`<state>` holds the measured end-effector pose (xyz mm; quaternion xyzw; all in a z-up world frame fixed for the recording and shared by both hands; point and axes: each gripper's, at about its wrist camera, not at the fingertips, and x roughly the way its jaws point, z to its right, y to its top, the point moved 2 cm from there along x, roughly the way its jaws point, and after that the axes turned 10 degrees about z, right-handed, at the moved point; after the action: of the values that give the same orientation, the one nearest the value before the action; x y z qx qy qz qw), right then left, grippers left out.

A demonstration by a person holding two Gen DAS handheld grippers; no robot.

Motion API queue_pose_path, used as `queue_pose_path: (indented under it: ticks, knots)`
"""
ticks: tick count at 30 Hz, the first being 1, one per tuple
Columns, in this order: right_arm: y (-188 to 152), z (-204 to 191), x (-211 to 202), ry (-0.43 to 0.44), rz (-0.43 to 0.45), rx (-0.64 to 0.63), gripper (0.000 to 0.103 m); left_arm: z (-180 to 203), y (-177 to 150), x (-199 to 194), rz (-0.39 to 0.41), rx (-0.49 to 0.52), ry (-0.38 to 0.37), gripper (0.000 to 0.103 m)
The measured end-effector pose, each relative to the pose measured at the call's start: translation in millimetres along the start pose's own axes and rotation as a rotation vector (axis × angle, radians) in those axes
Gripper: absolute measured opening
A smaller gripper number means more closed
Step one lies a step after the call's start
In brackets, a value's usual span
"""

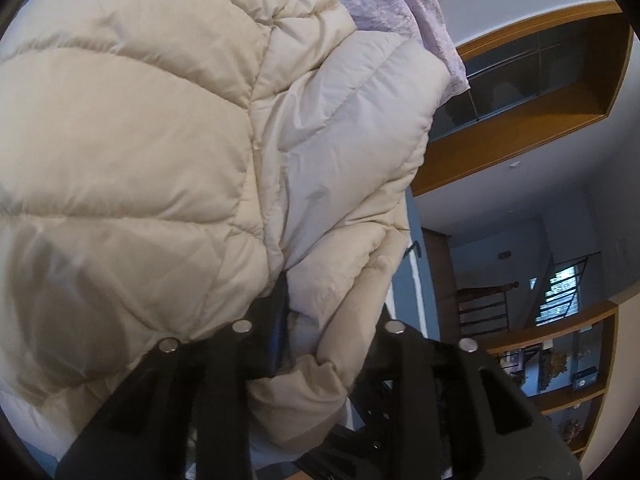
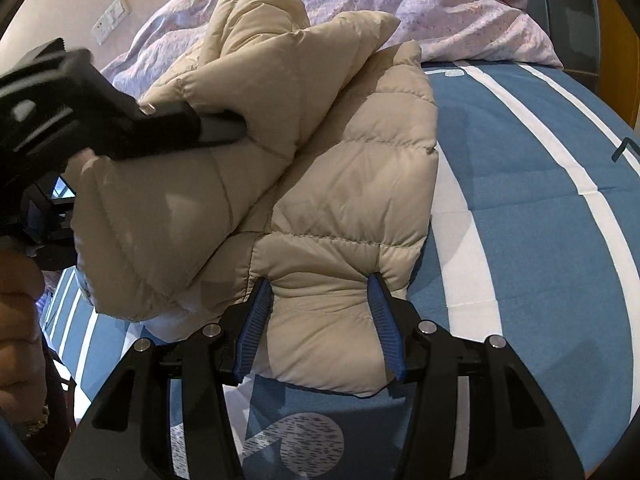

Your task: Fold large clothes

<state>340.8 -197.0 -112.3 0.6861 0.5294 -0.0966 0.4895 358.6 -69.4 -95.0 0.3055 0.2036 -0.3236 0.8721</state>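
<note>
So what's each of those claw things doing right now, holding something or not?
Left gripper: closed on a raised part of the beige puffer jacket.
Right gripper: closed on the jacket's near edge.

Hidden and cut-off parts

In the left wrist view the jacket buries the left claw tips and runs off the left edge; shelf contents are too small to tell. In the right wrist view the left claw is blurred, a hand is cut off, and the jacket covers much of the bed.
</note>
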Motion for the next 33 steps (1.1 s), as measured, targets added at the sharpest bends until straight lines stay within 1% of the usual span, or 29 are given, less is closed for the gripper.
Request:
queue_pose_path:
  ticks: [2,4,5,8,10,12,15,18,19,20,23,26,29,33]
  knots:
    - [1,0,0,-0.002,-0.002,0.001,0.053,0,5,-7,-0.005,-0.01,-0.029,0.053]
    - [2,1,1,-0.001,-0.003,0.008,0.053,2,7,-17,0.003,-0.013,-0.047,0.063]
    - [2,2,2,-0.002,-0.004,0.01,0.053,4,8,-21,0.007,-0.009,-0.053,0.066]
    - [3,3,2,-0.004,-0.005,0.02,0.053,15,10,-38,0.032,0.027,-0.065,0.068]
    - [4,4,3,-0.007,-0.006,0.023,0.053,15,11,-52,0.061,0.056,-0.036,0.069]
    - [4,4,3,-0.01,-0.006,0.024,0.053,12,13,-66,0.096,0.09,0.014,0.07]
    - [5,5,4,-0.014,-0.005,0.024,0.053,-9,24,-91,0.163,0.141,0.137,0.07]
    - [5,4,3,-0.017,-0.005,0.023,0.053,-25,31,-104,0.225,0.196,0.257,0.07]
    - [5,4,3,-0.019,-0.004,0.022,0.053,-31,34,-109,0.257,0.222,0.323,0.07]
    - [5,4,4,-0.022,-0.004,0.02,0.053,-36,33,-112,0.274,0.236,0.358,0.07]
    - [4,2,3,-0.025,-0.001,0.015,0.053,-58,31,-121,0.303,0.253,0.418,0.07]
    - [4,1,3,-0.025,0.001,0.013,0.053,-65,36,-105,0.286,0.237,0.428,0.07]
    - [4,0,2,-0.024,0.004,0.012,0.053,-71,31,-93,0.259,0.221,0.405,0.07]
    - [4,1,2,-0.019,0.009,0.015,0.054,-66,22,-81,0.246,0.258,0.405,0.071]
